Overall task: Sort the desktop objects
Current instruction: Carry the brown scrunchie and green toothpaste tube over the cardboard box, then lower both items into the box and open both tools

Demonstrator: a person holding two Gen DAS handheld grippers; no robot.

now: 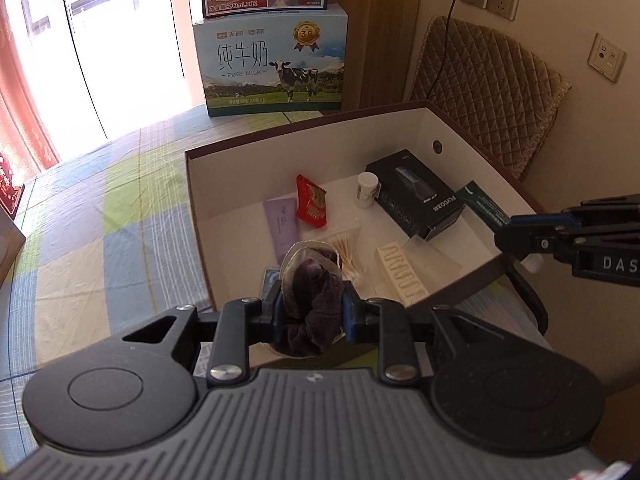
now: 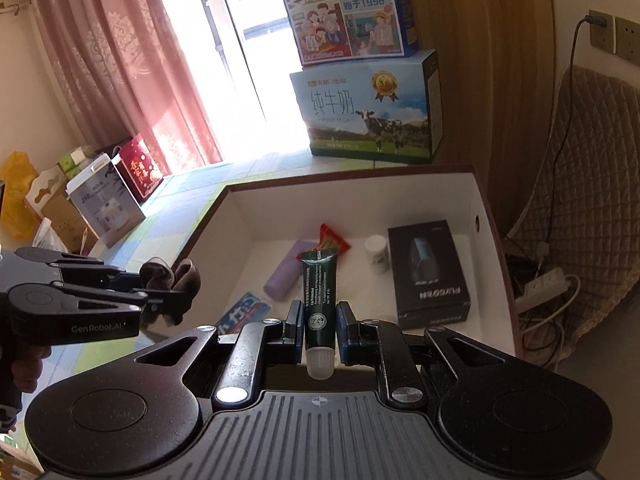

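Note:
My left gripper (image 1: 312, 308) is shut on a dark velvet scrunchie (image 1: 314, 280), just over the near rim of an open white-lined box (image 1: 304, 126). My right gripper (image 2: 319, 324) is shut on a dark green tube (image 2: 319, 292) with its white cap toward the camera, above the box's near edge. In the left wrist view the right gripper (image 1: 508, 226) comes in from the right with the green tube (image 1: 482, 206). In the right wrist view the left gripper (image 2: 160, 292) and the scrunchie (image 2: 168, 276) are at the left. The box holds a purple tube (image 1: 282, 228), a red packet (image 1: 311, 202), a small white bottle (image 1: 367, 190) and a black carton (image 1: 416, 196).
A bag of cotton swabs (image 1: 340, 244) and a white ridged piece (image 1: 402, 276) also lie in the box. Stacked milk cartons (image 1: 272, 68) stand behind it on the checked cloth (image 1: 100, 220). A quilted cushion (image 1: 488, 92) and a power strip (image 2: 546, 284) are to the right, cartons (image 2: 108, 208) to the left.

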